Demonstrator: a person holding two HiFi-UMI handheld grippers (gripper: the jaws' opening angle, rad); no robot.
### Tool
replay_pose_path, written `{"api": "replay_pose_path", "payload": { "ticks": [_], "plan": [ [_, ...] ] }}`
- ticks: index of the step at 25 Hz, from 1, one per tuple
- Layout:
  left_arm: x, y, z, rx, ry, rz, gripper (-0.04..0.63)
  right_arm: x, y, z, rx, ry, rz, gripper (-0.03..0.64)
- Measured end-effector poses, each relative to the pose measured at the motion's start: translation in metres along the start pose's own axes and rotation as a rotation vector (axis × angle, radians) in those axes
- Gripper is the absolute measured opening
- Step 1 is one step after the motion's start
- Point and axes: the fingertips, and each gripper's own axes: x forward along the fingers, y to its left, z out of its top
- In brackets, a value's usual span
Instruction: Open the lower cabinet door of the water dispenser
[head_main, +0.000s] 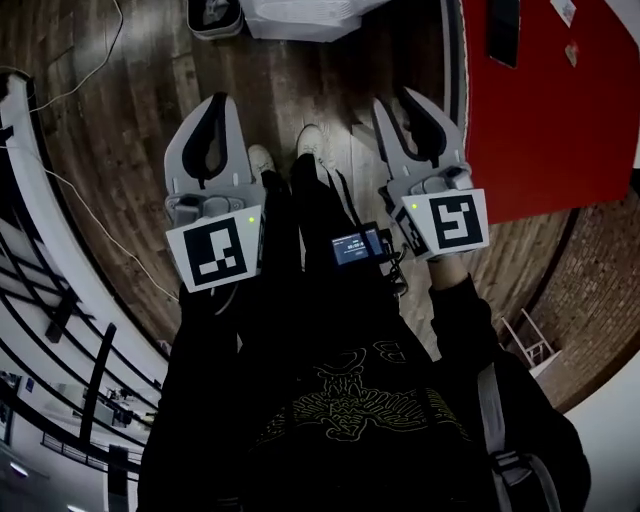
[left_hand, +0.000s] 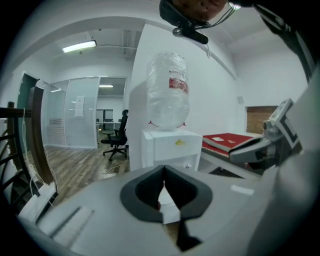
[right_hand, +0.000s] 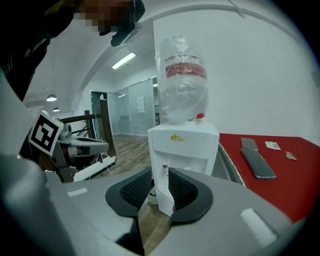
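The white water dispenser (right_hand: 183, 144) stands ahead of both grippers with a clear bottle (right_hand: 182, 85) on top; its upper body (left_hand: 171, 145) also shows in the left gripper view. Only a strip of its lower front (right_hand: 163, 192) shows between the right jaws; the rest of the lower cabinet door is hidden behind the gripper bodies. My right gripper (right_hand: 159, 174) is open with nothing between its pads, some way short of the dispenser. My left gripper (left_hand: 163, 167) is shut, tips touching, empty. In the head view both the left gripper (head_main: 222, 100) and the right gripper (head_main: 405, 100) are held out over the wooden floor.
A red table (head_main: 550, 110) stands right of the dispenser, with a dark phone (right_hand: 257, 162) lying on it. A black office chair (left_hand: 117, 136) is far off on the left. A white curved rail (head_main: 45, 215) and cables run along the left. My shoes (head_main: 310, 142) are below.
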Motion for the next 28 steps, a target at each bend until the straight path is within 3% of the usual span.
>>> {"api": "replay_pose_path", "payload": {
  "ticks": [4,7,12,16,19,28],
  "plan": [
    [0.034,0.002,-0.041,0.023,0.047,-0.006,0.008,0.044,-0.010,-0.040,0.010,0.050,0.002,0.110],
    [0.053,0.010,-0.068,0.036,0.085,0.014,0.008,0.075,-0.013,-0.072,0.035,0.115,0.026,0.152],
    [0.072,0.019,-0.093,0.020,0.056,0.046,0.008,0.104,-0.028,-0.107,0.028,0.126,0.004,0.190],
    [0.078,0.030,-0.119,0.006,0.082,0.064,0.008,0.123,-0.038,-0.140,0.018,0.165,-0.016,0.209],
    [0.088,0.038,-0.134,0.014,0.082,0.070,0.008,0.141,-0.046,-0.157,0.048,0.177,-0.030,0.215],
    [0.098,0.032,-0.160,-0.018,0.092,0.090,0.008,0.174,-0.068,-0.188,0.010,0.199,-0.054,0.239]
  ]
}}
